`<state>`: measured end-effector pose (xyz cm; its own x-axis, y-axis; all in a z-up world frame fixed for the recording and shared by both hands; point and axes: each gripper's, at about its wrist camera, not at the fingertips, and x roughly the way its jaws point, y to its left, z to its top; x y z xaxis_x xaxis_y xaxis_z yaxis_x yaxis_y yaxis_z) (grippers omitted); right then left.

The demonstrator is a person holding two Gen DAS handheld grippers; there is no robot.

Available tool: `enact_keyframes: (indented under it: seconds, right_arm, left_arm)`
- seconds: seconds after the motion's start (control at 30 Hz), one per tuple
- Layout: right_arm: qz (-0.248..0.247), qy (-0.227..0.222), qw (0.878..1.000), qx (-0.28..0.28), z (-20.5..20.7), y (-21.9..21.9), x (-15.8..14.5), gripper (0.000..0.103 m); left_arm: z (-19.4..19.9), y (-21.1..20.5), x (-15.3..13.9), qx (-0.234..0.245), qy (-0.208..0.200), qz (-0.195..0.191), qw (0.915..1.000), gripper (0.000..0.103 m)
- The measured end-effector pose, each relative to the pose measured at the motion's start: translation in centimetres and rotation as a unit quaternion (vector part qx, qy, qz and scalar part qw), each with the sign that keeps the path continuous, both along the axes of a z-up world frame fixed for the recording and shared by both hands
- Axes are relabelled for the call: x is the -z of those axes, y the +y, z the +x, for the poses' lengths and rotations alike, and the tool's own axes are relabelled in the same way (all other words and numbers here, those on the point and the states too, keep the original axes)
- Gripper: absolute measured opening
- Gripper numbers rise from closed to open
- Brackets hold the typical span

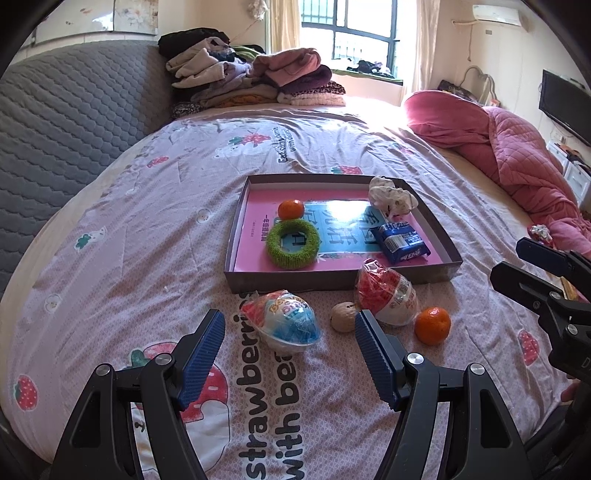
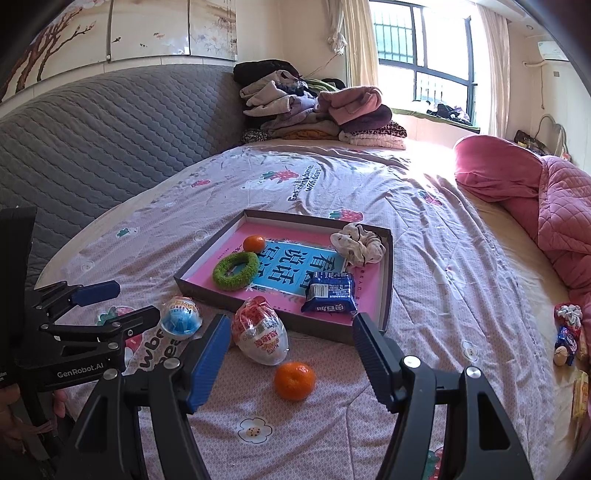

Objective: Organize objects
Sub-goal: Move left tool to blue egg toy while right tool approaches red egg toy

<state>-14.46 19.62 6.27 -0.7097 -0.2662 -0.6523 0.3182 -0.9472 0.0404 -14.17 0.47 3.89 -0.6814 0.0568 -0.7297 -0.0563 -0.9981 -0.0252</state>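
We see the box [image 1: 439, 271] holding an orange [image 1: 290, 209], green ring [image 1: 293, 244], scrunchie [image 1: 392, 195], blue packet [image 1: 400, 243]. Both claws, left [image 1: 290, 345] and right [image 2: 291, 347], gape wide, empty. Walnut [image 1: 342, 316] before the box shows only from the left wrist.

Two tangerines [image 1: 290, 209] [image 1: 432, 325], two wrapped toy eggs [image 1: 282, 320] [image 1: 386, 296], one walnut [image 1: 342, 316], one green ring [image 1: 293, 245], one blue snack packet [image 1: 400, 243], one scrunchie [image 1: 391, 195], one shallow box [image 1: 332, 278].

Bed [image 1: 147, 206] with strawberry-print sheet fills centre; grey quilted headboard [image 1: 74, 110] upper left; sunlit barred window [image 1: 354, 33] top; folded clothes [image 1: 251, 77] below it.
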Motion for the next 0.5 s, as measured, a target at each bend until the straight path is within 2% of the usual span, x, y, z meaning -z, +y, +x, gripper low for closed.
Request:
enact_keyframes:
  seconds: [0.5]
  right_arm:
    - [0.008,-0.024,1.0,0.001,0.2,0.2,1.6,0.068]
  left_arm:
    - [0.4,0.4,1.6,0.008,-0.014,-0.003,0.9999,0.074]
